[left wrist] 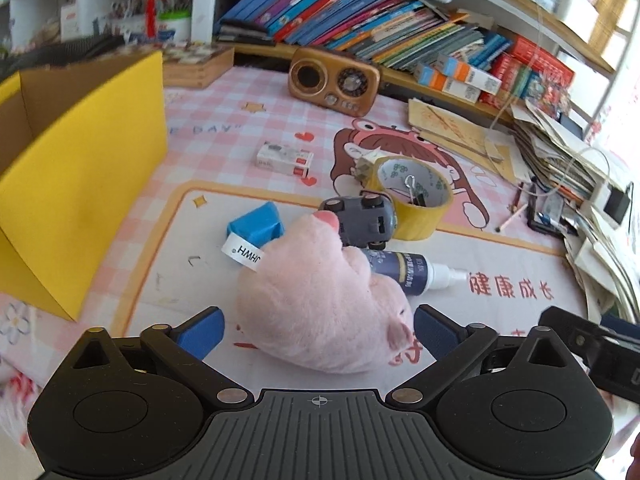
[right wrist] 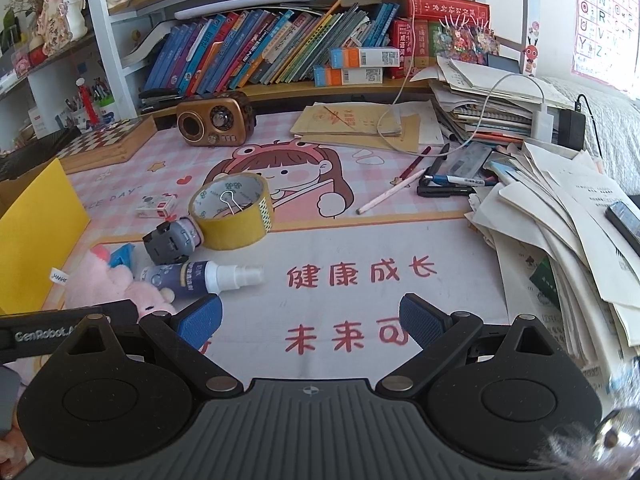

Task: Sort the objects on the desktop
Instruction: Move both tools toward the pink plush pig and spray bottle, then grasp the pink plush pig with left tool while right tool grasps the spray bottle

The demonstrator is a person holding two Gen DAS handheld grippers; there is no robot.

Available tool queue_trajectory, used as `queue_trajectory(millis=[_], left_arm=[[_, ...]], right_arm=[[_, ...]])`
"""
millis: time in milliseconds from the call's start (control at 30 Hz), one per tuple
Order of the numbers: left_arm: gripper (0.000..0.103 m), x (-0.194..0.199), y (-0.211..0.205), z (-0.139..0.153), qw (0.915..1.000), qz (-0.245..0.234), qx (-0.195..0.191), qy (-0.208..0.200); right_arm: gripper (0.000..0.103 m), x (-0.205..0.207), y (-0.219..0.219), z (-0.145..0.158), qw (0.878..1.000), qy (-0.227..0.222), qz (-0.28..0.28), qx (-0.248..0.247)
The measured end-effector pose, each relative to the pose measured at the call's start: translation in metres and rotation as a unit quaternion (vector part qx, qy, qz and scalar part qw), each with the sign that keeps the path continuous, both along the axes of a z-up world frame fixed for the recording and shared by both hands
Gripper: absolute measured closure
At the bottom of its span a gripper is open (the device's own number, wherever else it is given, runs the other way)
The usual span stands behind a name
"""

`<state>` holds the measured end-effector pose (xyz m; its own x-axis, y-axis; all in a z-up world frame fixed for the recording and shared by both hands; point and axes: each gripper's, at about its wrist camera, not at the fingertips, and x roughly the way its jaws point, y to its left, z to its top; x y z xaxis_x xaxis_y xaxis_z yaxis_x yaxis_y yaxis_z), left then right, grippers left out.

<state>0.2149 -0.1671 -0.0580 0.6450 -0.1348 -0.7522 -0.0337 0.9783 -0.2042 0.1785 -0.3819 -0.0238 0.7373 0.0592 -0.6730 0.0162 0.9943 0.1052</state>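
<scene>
A pink plush pig [left wrist: 312,300] lies on the desk mat, and my left gripper [left wrist: 318,332] stands open around it. Its right pad sits close by the pig's ear, while the left pad stands a little apart. Behind the pig lie a grey toy car [left wrist: 360,216], a dark spray bottle [left wrist: 404,274], a blue block [left wrist: 256,226] and a yellow tape roll [left wrist: 416,220] with a binder clip inside. My right gripper [right wrist: 310,326] hangs open over bare mat, to the right of the spray bottle [right wrist: 200,278] and the plush pig [right wrist: 120,288], with nothing between its fingers.
An open yellow cardboard box [left wrist: 80,180] stands at the left. A small white box [left wrist: 284,159] and a brown radio [left wrist: 334,80] lie farther back, before shelves of books. Stacked papers [right wrist: 560,220], pens and a pencil [right wrist: 392,192] crowd the right side.
</scene>
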Motion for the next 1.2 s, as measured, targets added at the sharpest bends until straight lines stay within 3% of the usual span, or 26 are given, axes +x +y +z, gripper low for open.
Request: queue_trajectory(millis=[333,400,567,967,1100,1200], left_arm=[[0.012,0.016,0.002,-0.015,0.9996,0.001,-0.027,0.011],[0.016,0.016,0.004,-0.014,0.9995,0.000,-0.031,0.009],[0.043,0.008,0.010,0.002,0.9997,0.004,-0.025,-0.007],[0.044,-0.022,0.039,0.028,0.9981,0.049,-0.008,-0.036],[0.044,-0.032,0.045,0.036,0.9969,0.057,-0.009,-0.054],[0.044,-0.036,0.047,0.038,0.9967,0.059,-0.010,-0.055]], right_arm=[[0.006,0.019,-0.002,-0.003,1.000,0.005,0.008,0.006],[0.006,0.023,0.001,-0.004,1.000,0.007,0.016,0.008],[0.006,0.031,0.011,-0.006,0.999,0.011,0.035,0.015],[0.006,0.053,0.045,-0.015,0.994,0.031,0.099,0.033],[0.014,0.065,0.059,-0.019,0.988,0.028,0.149,0.002],[0.017,0.076,0.073,-0.022,0.977,0.024,0.211,-0.036]])
